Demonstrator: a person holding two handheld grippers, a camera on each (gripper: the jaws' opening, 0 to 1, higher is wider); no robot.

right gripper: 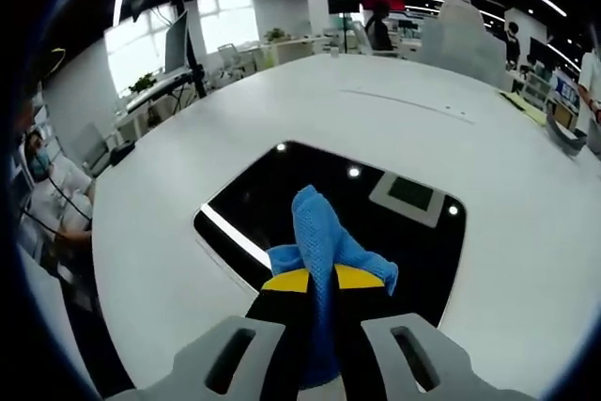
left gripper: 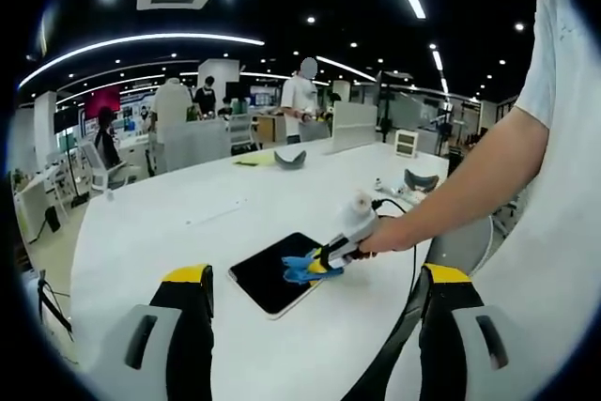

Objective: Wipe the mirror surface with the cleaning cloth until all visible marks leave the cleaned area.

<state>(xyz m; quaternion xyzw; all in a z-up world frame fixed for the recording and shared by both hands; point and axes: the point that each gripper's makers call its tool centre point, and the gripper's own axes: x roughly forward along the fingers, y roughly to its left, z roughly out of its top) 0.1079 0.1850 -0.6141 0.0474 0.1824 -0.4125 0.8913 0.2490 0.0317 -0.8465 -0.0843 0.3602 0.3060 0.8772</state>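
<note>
On the white table (left gripper: 188, 213) lies the mirror (left gripper: 263, 281), a flat dark rectangle. A blue cleaning cloth (left gripper: 299, 269) rests on its right part. A person's hand (left gripper: 390, 235) holds my right gripper (left gripper: 324, 260), which is shut on the cloth. My left gripper (left gripper: 316, 275) hovers well above the table on the near side, jaws wide open and empty. In the right gripper view the cloth (right gripper: 322, 232) bunches up between the shut jaws of the right gripper (right gripper: 322, 281), over the mirror (right gripper: 282, 194), whose glass reflects ceiling lights.
Two grey objects (left gripper: 289, 159) (left gripper: 420, 180) and a small white device (left gripper: 406, 143) sit further back on the table. The person's arm (left gripper: 479, 180) reaches in from the right. Several people and chairs stand behind the table. The table's edge (right gripper: 113, 260) curves round close to the mirror.
</note>
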